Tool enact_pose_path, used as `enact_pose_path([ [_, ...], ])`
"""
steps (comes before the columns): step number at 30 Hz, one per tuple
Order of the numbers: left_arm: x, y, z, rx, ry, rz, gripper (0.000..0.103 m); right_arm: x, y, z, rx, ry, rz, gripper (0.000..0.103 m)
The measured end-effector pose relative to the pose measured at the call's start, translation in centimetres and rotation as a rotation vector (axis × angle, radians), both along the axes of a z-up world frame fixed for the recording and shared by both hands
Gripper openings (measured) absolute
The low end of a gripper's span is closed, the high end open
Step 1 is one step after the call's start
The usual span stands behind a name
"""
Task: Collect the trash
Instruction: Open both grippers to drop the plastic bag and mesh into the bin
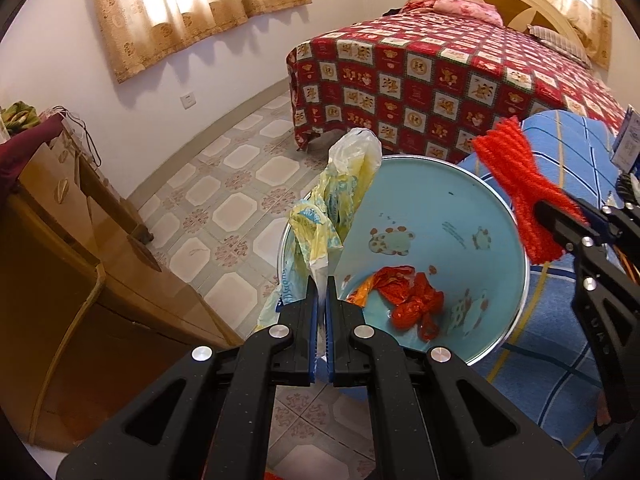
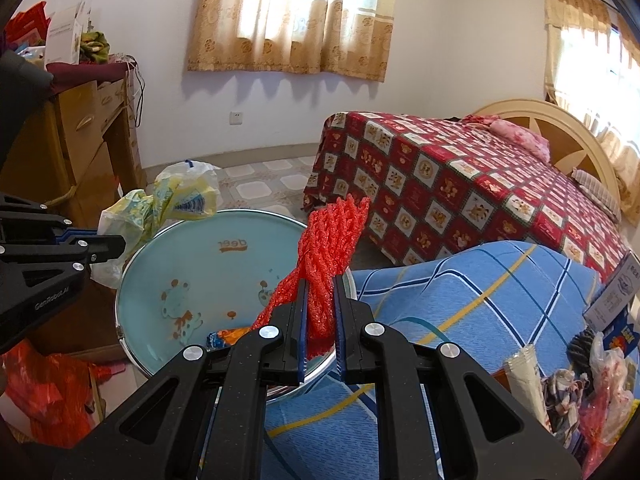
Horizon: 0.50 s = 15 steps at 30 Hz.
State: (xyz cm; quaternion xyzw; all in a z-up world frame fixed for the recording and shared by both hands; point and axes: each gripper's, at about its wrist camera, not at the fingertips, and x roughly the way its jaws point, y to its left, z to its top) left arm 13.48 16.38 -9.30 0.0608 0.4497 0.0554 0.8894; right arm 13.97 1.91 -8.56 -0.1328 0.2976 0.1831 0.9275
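A light blue bin (image 1: pixel 492 208) (image 2: pixel 160 264) with cartoon animals stands on the floor beside a blue plaid cloth. Inside it lies crumpled red and orange wrapping (image 1: pixel 412 296); an orange wrapper (image 2: pixel 228 336) shows in the right wrist view. My left gripper (image 1: pixel 322 284) (image 2: pixel 120 245) is shut on a yellow and white plastic bag (image 1: pixel 340 196) (image 2: pixel 180 196) that stands up over the bin's left rim. My right gripper (image 2: pixel 320 280) (image 1: pixel 544 210) is shut on a red foam net (image 2: pixel 332 248) (image 1: pixel 516 176), held over the bin's right rim.
A bed (image 1: pixel 440 80) (image 2: pixel 460 184) with a red patterned cover stands behind the bin. A wooden cabinet (image 1: pixel 80 280) (image 2: pixel 72 148) is at the left. More loose wrappers and bags (image 2: pixel 592 376) lie on the blue plaid cloth (image 2: pixel 480 292) at the right. A red bag (image 2: pixel 44 392) lies at lower left.
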Motion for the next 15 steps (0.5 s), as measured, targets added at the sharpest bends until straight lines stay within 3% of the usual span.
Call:
enact_pose_path([
  [5, 0.0, -0.3, -0.3, -0.018, 0.007, -0.020, 0.007, 0.2, 0.2, -0.5, 0.000, 0.018, 0.012, 0.013],
  [6, 0.1, -0.3, -0.4, -0.029, 0.013, -0.023, 0.008, 0.2, 0.1, -0.6, 0.004, 0.021, 0.014, 0.015],
  [7, 0.2, -0.3, -0.5, -0.038, 0.019, -0.024, 0.012, 0.3, 0.0, -0.6, 0.009, 0.021, 0.013, 0.028],
  [10, 0.2, -0.3, -0.8, -0.058, 0.026, -0.030, 0.035, 0.3, -0.5, -0.7, 0.030, 0.028, 0.000, 0.046],
  [14, 0.1, -0.4, -0.7, -0.041, 0.011, -0.017, 0.052, -0.1, -1.4, -0.5, 0.035, 0.026, -0.036, 0.053],
  [15, 0.0, -0.4, -0.7, -0.038, 0.008, -0.013, 0.066, -0.3, -1.9, -0.3, 0.039, 0.027, -0.051, 0.053],
])
